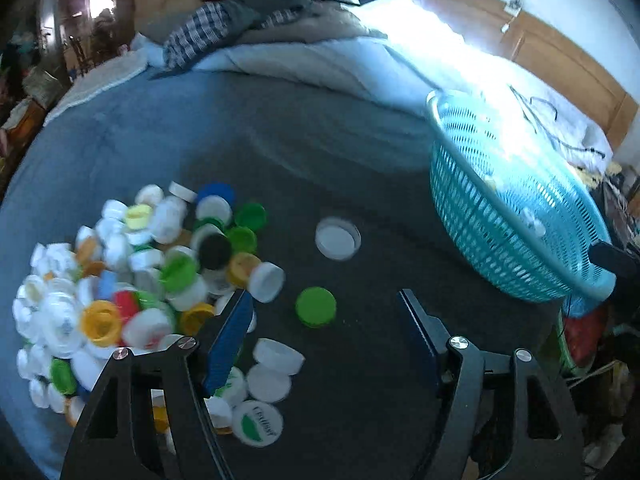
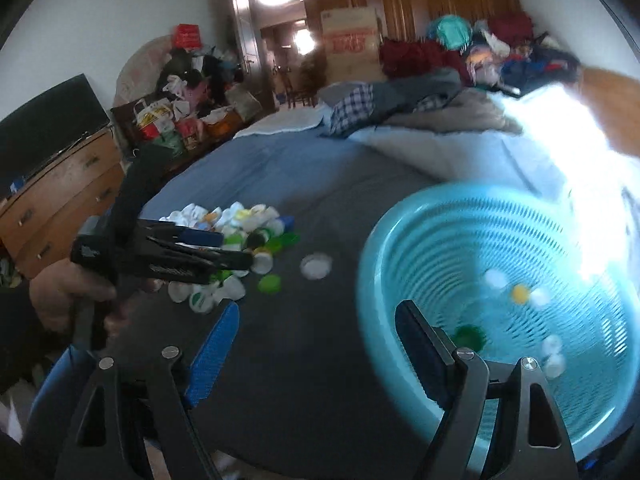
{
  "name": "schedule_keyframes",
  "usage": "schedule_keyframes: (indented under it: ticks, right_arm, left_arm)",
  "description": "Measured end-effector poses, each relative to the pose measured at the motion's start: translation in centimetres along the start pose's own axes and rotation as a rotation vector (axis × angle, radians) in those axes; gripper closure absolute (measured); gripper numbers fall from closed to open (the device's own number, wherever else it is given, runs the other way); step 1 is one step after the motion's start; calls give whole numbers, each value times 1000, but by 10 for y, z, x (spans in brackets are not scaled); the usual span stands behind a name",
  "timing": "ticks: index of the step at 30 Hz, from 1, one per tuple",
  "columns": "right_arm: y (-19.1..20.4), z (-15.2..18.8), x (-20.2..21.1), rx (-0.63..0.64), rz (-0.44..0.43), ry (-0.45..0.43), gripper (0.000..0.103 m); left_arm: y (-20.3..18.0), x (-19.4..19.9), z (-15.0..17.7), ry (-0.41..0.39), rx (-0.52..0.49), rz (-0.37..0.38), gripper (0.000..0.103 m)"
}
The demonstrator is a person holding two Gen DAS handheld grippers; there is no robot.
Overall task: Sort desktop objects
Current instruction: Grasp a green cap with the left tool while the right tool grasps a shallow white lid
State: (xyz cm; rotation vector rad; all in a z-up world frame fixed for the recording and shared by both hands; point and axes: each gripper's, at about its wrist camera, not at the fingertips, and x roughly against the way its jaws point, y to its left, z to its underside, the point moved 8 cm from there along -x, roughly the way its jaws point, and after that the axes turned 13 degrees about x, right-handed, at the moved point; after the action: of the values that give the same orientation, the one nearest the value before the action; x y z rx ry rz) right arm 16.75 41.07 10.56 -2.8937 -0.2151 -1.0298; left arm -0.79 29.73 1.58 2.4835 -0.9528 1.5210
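Note:
A heap of bottle caps [image 1: 120,280], mostly white with green, yellow and red ones, lies on the dark blue bedspread at the left; it also shows in the right wrist view [image 2: 236,228]. A lone green cap [image 1: 316,306] and a white cap [image 1: 338,238] lie apart from it. My left gripper [image 1: 326,304] is open and empty, jaws wide, low over the green cap. A turquoise mesh basket [image 2: 372,280] holds several caps. My right gripper [image 2: 316,320] is open and empty, by the basket's near rim. The left gripper also shows in the right wrist view [image 2: 236,250].
The bed carries a white duvet [image 1: 320,60] and piled clothes [image 1: 224,28] at the back. A wooden dresser [image 2: 60,200] with a dark screen stands left of the bed. Bags and clutter [image 2: 180,112] fill the far corner.

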Motion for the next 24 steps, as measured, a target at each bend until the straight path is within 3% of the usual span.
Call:
schedule_keyframes:
  ticks: [3,4,12,14,15,16,17,24]
  right_arm:
    - [-3,14,-5,-26,0,23,18]
    - [-6,18,-6,-29,4,33,18]
    - [-18,26,-7,-68,25,36,21]
    - [-15,21,-3,-61,22,8,28]
    - [-14,17,0,-53,25,-8,38]
    - [-10,13,3,-40,28,-22,49]
    - [-5,9,5,-25,26,-36,52]
    - [30,3,-39,27,-48,14,54]
  left_arm:
    - [-2,-17,2,36,-5,-5,58]
    - [-2,-20,3,42,-6,-10,60]
    - [0,-45,12,76,-3,-28,60]
    - [0,-47,14,72,-17,-44,61]
    - [1,-47,12,64,-19,-56,75]
    - [3,-46,11,57,-13,-57,79]
    - [5,-43,9,50,4,-50,79]
    - [28,40,-6,-142,117,-18,79]
